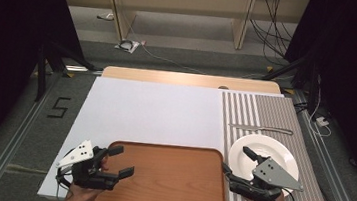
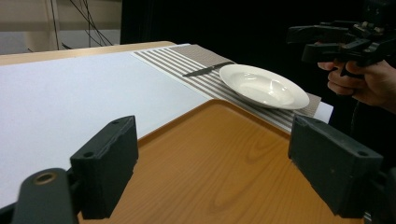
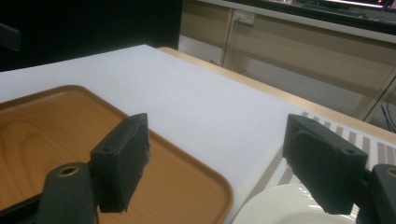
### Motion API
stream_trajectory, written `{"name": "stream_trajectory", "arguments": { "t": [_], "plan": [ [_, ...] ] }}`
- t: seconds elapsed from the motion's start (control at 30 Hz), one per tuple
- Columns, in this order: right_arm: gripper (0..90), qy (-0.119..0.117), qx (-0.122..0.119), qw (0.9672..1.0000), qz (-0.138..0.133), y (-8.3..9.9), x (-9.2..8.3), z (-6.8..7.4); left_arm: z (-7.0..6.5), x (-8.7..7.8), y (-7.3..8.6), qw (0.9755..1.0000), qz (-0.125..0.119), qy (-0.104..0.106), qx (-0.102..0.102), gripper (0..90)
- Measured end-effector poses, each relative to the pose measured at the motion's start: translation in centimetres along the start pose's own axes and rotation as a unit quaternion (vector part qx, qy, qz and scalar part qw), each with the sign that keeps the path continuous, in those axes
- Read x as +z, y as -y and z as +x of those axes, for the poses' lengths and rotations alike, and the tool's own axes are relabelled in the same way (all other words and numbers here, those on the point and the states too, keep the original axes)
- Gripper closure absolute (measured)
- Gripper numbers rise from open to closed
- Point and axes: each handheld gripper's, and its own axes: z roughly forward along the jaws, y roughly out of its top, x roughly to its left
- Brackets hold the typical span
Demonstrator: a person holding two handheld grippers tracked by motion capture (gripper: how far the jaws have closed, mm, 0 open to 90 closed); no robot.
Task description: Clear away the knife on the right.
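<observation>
A brown wooden tray (image 1: 163, 179) lies empty at the table's front edge, between my two grippers. My left gripper (image 1: 124, 161) is open over the tray's left rim, nothing between its jaws. My right gripper (image 1: 235, 159) is open above the gap between the tray's right rim and a white deep plate (image 1: 271, 155). In the left gripper view the tray (image 2: 224, 154) spreads out between the jaws of the left gripper (image 2: 219, 172), with the plate (image 2: 264, 86) and the right gripper (image 2: 310, 42) beyond. Under the right gripper (image 3: 222, 163) lie the tray's corner (image 3: 56, 130) and the plate's rim (image 3: 280, 207).
The plate rests on a grey striped placemat (image 1: 265, 112) at the right, with a table knife (image 1: 260, 128) lying crosswise behind it. A white sheet (image 1: 150, 112) covers most of the table. Cables and wooden furniture legs are on the floor beyond the far edge.
</observation>
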Motion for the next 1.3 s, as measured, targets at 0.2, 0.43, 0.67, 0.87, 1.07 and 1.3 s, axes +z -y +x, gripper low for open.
{"name": "stream_trajectory", "arguments": {
  "t": [0.2, 0.43, 0.67, 0.87, 1.07, 1.3],
  "plan": [
    [24.8, 0.013, -0.037, 0.9991, 0.015, -0.9, 0.7, -0.6, 0.0, 0.0, 0.0, 1.0, -0.001, 0.0, -0.001, 15.9],
    [25.7, 0.031, -0.081, 0.9956, 0.036, -1.7, 1.4, -1.4, 0.0, 0.0, 0.0, 1.0, 0.0, 0.0, 0.0, 15.9],
    [25.8, 0.042, -0.085, 0.9928, 0.073, -3.0, 2.0, -4.4, 0.1, -0.2, 0.0, 1.0, -0.003, 0.0, -0.003, 15.9],
    [25.9, 0.054, -0.073, 0.986, 0.14, -3.6, 3.1, -7.1, 0.0, -0.1, 0.0, 1.0, -0.002, 0.0, -0.004, 15.9],
    [26.4, 0.063, -0.069, 0.977, 0.191, -4.6, 4.5, -10.3, 0.1, -0.1, 0.0, 1.0, -0.002, 0.0, -0.004, 15.9],
    [26.7, 0.056, -0.055, 0.9691, 0.234, -4.4, 6.1, -12.3, 0.1, -0.2, 0.0, 1.0, -0.002, -0.001, -0.006, 15.9]
  ]
}}
